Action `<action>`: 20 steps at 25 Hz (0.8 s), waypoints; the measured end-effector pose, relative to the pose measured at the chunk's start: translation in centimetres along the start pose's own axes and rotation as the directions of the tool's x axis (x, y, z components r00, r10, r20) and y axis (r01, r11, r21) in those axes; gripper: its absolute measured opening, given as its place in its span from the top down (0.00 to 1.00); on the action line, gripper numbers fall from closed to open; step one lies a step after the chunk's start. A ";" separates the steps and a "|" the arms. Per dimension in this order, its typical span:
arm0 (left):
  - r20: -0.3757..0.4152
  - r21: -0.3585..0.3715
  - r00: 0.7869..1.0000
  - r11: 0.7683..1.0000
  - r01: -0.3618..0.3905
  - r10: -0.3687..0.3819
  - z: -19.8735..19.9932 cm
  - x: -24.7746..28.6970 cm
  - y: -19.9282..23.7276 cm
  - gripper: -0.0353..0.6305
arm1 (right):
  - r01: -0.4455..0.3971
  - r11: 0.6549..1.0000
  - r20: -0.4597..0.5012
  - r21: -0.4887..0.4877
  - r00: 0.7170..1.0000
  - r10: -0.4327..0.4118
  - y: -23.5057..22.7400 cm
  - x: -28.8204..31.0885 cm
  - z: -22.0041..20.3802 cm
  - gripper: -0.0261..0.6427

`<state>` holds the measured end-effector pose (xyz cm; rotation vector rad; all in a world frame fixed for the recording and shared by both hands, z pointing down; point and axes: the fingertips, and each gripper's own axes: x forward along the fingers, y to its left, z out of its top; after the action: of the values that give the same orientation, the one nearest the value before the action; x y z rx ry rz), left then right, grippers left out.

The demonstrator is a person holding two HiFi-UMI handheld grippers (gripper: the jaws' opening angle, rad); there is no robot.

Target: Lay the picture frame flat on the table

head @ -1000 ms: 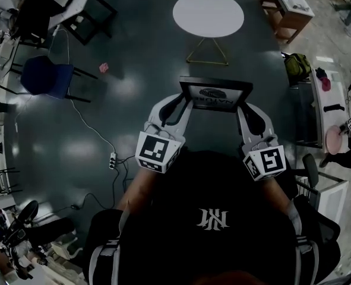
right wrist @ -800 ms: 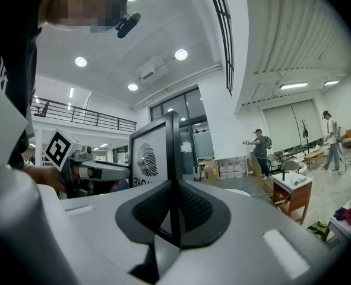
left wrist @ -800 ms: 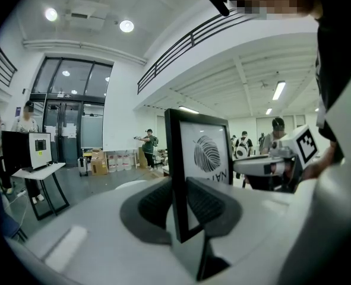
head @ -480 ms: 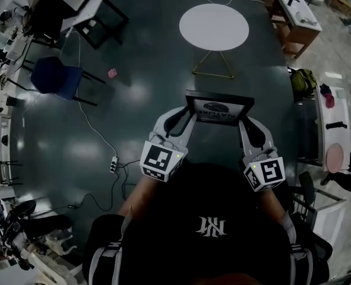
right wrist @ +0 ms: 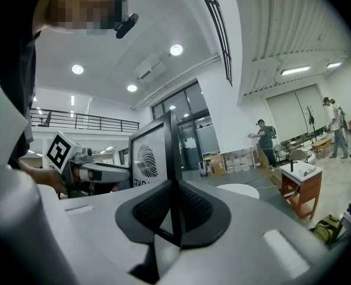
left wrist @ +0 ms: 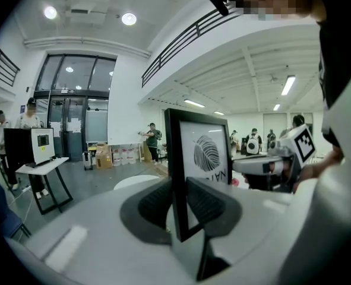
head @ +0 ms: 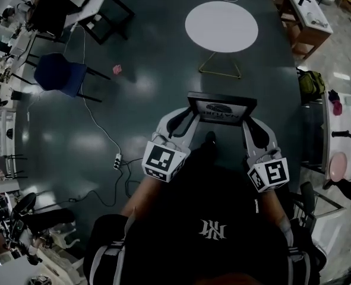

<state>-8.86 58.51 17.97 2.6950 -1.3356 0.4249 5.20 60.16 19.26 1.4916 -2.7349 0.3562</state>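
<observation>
Picture frame (head: 222, 108) upright, left tongs (head: 191, 114) gripping one edge, right tongs (head: 244, 121) gripping the other

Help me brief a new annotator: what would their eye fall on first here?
The black picture frame with a leaf print stands out, held up in front of the person, the left gripper and right gripper each clamped on a side edge. Beyond it a round white table stands on the dark floor, a blue chair far left.

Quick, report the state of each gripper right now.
Left gripper: shut on the left edge of the picture frame.
Right gripper: shut on the right edge of the picture frame.
</observation>
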 end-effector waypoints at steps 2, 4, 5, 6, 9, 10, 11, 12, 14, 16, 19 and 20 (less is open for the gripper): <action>0.010 -0.001 1.000 1.000 0.016 -0.016 0.1 1.4 1.5 0.84 | 0.015 1.000 -0.001 -0.009 1.000 -0.015 -0.6 1.8 0.2 0.91; 0.015 -0.008 0.999 0.999 0.035 -0.035 0.3 3.2 3.4 0.84 | 0.032 0.999 -0.016 -0.018 0.999 -0.032 -1.5 4.0 0.6 0.91; 0.016 -0.015 0.999 0.999 0.043 -0.043 0.4 4.3 4.4 0.84 | 0.041 0.999 -0.025 -0.024 0.999 -0.042 -2.1 5.1 0.8 0.91; 0.018 -0.022 0.999 0.998 0.051 -0.050 0.7 5.5 5.2 0.84 | 0.051 0.998 -0.033 -0.029 0.998 -0.052 -2.9 6.3 1.1 0.91; 0.042 -0.025 0.996 0.997 0.074 -0.073 2.1 9.2 7.2 0.84 | 0.073 0.996 -0.039 -0.042 0.996 -0.075 -5.8 9.3 2.3 0.91; 0.051 -0.022 0.995 0.996 0.082 -0.081 2.7 10.4 7.8 0.84 | 0.080 0.996 -0.038 -0.047 0.996 -0.082 -6.7 10.3 2.7 0.91; 0.059 -0.019 0.994 0.996 0.088 -0.087 3.2 11.5 8.5 0.84 | 0.087 0.995 -0.037 -0.053 0.995 -0.089 -7.6 11.3 3.1 0.91; 0.067 -0.018 0.994 0.996 0.092 -0.091 3.5 12.6 9.3 0.84 | 0.092 0.994 -0.037 -0.057 0.995 -0.094 -8.3 12.4 3.4 0.91; 0.078 -0.019 0.993 0.995 0.094 -0.092 3.9 14.5 11.0 0.84 | 0.091 0.994 -0.036 -0.061 0.995 -0.093 -9.5 14.7 3.8 0.91; 0.082 -0.020 0.992 0.995 0.093 -0.091 4.1 16.2 12.7 0.84 | 0.088 0.994 -0.031 -0.064 0.995 -0.090 -10.5 16.7 4.0 0.91; 0.081 -0.014 0.992 0.995 0.096 -0.095 4.4 18.5 14.8 0.84 | 0.097 0.993 -0.021 -0.073 0.995 -0.099 -11.8 19.3 4.4 0.91; 0.081 -0.015 0.992 0.995 0.100 -0.098 4.5 19.3 15.4 0.84 | 0.100 0.992 -0.020 -0.073 0.995 -0.102 -12.3 20.1 4.5 0.91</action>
<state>-9.09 33.48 18.87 2.7752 -1.2114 0.2965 4.83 36.19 19.54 1.5889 -2.6116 0.2685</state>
